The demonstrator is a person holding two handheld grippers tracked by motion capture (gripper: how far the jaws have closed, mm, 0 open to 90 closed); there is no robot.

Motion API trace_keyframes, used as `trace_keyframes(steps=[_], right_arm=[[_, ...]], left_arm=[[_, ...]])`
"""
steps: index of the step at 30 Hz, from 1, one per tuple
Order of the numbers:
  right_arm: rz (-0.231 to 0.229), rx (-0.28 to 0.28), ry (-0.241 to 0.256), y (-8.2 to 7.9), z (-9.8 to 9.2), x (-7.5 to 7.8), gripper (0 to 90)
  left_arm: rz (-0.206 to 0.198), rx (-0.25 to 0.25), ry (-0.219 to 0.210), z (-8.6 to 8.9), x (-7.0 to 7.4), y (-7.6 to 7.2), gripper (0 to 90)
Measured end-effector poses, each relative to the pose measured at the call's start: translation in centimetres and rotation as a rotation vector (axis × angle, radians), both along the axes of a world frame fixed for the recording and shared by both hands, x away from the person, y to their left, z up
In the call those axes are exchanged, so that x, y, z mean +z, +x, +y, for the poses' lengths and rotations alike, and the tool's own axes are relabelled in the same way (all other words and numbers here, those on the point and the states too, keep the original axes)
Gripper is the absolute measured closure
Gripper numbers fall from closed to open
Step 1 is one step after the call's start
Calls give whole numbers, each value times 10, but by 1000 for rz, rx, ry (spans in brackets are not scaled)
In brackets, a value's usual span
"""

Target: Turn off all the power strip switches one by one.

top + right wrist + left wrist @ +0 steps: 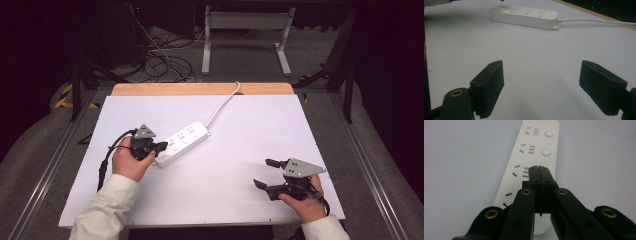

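White power strip [182, 142] lies flat on the white counter [240, 200], a bit left of centre, angled so its near end points toward the near-left corner and its far end toward the far edge. Its white cord [223, 104] runs off the far end, up over the wooden strip [200, 89] along the counter's far edge.

Left tool [161, 146] is at the near end of the power strip, held in the person's left hand [129, 162]; cream sleeve [107, 207] comes in from the near edge. In the left gripper view the left tool's jaws are pressed together, no gap, nothing between them, tips sitting over the strip's near socket area. Cannot tell if the tips actually touch the strip. Two round white buttons [546, 151] and socket slots show beyond the tips on the strip [534, 147].

Right tool [267, 173] is near the near-right corner of the counter, well apart from the strip, held in the right hand [307, 205]. Jaws spread wide, nothing between them, bare counter under them. Grey three-cornered plate [301, 168] on top. In the right gripper view the strip [524, 15] lies across the far part of the counter, cord [596, 22] trailing right.

Floor beyond the counter: tangle of black cables [160, 60] and a white metal frame [247, 35].
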State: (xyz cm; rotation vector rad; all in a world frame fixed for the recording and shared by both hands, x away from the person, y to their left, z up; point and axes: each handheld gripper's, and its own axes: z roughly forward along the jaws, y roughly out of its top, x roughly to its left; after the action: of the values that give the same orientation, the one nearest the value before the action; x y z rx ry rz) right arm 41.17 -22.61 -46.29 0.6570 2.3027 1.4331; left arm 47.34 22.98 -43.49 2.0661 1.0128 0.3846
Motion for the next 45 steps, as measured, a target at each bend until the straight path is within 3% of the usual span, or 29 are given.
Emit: trace_keyframes(steps=[2, 9, 10, 12, 17, 20, 24, 36, 45], right_arm=[[3, 0, -3, 1, 0, -1, 206], [-1, -1, -4, 0, 0, 0, 206], [-1, -1, -5, 0, 0, 0, 206], [-1, 1, -6, 0, 1, 0, 206], [2, 4, -7, 0, 1, -1, 206], [3, 1, -6, 0, 1, -1, 206], [5, 2, -6, 0, 1, -1, 205], [2, 3, -9, 0, 0, -1, 203], [-1, 2, -12, 0, 1, -1, 202]], left_arm=[[-31, 1, -2, 3, 6, -2, 900], [-31, -17, -38, 0, 7, -3, 900], [-39, -19, -28, 0, 7, -2, 900], [-33, -20, -39, -2, 7, 1, 900], [-15, -35, -13, -12, -2, 13, 900], [5, -41, -25, -16, -7, 18, 900], [20, -38, -1, -20, -15, 23, 900], [46, -40, 42, -26, -23, 26, 900], [61, -31, 44, -29, -25, 26, 900]])
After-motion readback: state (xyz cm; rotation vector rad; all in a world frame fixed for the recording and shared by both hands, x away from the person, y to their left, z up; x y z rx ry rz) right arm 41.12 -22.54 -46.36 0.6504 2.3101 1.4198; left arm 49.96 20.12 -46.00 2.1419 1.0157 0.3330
